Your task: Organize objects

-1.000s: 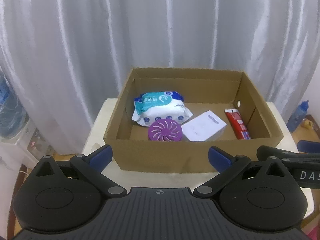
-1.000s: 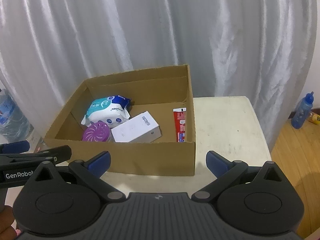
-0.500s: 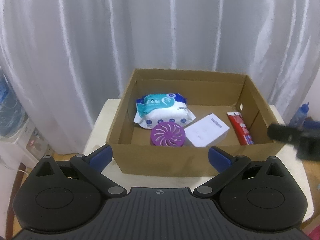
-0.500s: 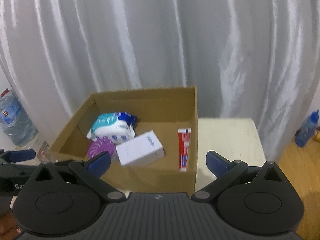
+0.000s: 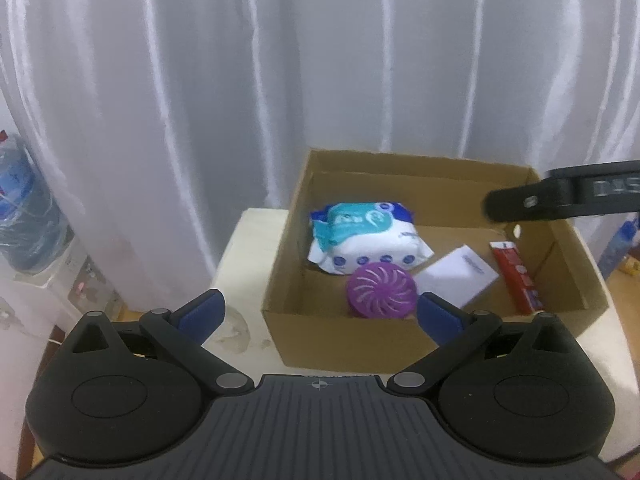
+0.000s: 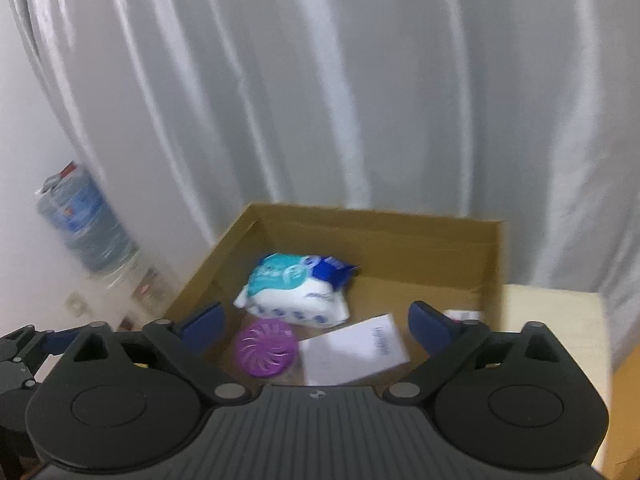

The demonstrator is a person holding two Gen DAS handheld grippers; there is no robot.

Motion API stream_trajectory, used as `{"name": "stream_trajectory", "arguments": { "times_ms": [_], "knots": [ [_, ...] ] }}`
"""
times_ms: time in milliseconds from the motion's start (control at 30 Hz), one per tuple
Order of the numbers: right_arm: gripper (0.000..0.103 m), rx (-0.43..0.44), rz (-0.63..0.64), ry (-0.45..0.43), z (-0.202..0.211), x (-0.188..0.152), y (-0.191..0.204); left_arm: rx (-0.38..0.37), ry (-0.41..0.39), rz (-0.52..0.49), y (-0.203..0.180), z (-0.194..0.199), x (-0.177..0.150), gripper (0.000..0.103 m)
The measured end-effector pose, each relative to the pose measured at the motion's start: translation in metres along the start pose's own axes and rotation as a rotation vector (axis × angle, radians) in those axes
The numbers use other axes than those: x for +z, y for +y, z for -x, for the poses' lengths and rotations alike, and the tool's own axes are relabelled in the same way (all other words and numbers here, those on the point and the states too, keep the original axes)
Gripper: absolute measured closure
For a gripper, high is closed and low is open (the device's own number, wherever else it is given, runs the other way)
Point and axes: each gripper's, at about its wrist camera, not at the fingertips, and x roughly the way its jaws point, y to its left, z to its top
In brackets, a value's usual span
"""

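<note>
An open cardboard box [image 5: 400,340] holds a blue-and-white wipes pack [image 5: 364,236], a purple round freshener [image 5: 382,290], a white carton [image 5: 460,276] and a red tube [image 5: 516,276] along its right wall. My left gripper [image 5: 320,312] hangs open before the box's near wall, empty. My right gripper [image 6: 316,320] is over the box's near edge, jaws wide and closing slightly, with nothing pressed between them. Beyond it lie the wipes [image 6: 296,292], freshener [image 6: 266,348] and carton [image 6: 354,348]. The tube [image 6: 462,314] is mostly hidden behind the right finger.
The box stands on a cream table [image 5: 248,264] in front of a white curtain [image 5: 200,100]. A water jug [image 6: 80,228] stands at the left, a blue bottle [image 5: 620,240] at the right. A black bar of the right tool [image 5: 560,200] crosses above the box's right wall.
The right gripper swung left and forward over the box, and its jaws narrowed a little. The left gripper drifted left, so the box now sits right of centre in its view.
</note>
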Motion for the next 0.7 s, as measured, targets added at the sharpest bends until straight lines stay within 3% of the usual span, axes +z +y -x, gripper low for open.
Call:
{"name": "stream_trajectory", "arguments": {
  "times_ms": [200,433,567,700],
  "knots": [
    [0.037,0.109,-0.103,0.199,-0.064,0.009,-0.006,0.019,0.010,0.010,0.013,-0.008,0.004,0.000],
    [0.048,0.129,-0.151,0.305,-0.112,0.007,-0.006,0.033,0.016,0.018,0.022,-0.011,0.006,0.000],
    [0.060,0.140,-0.171,0.359,-0.127,0.004,-0.006,0.035,0.017,0.015,0.022,-0.012,0.007,0.000],
    [0.061,0.148,-0.159,0.366,-0.128,0.001,-0.002,0.035,0.019,0.017,0.023,-0.012,0.006,0.000]
  ]
}}
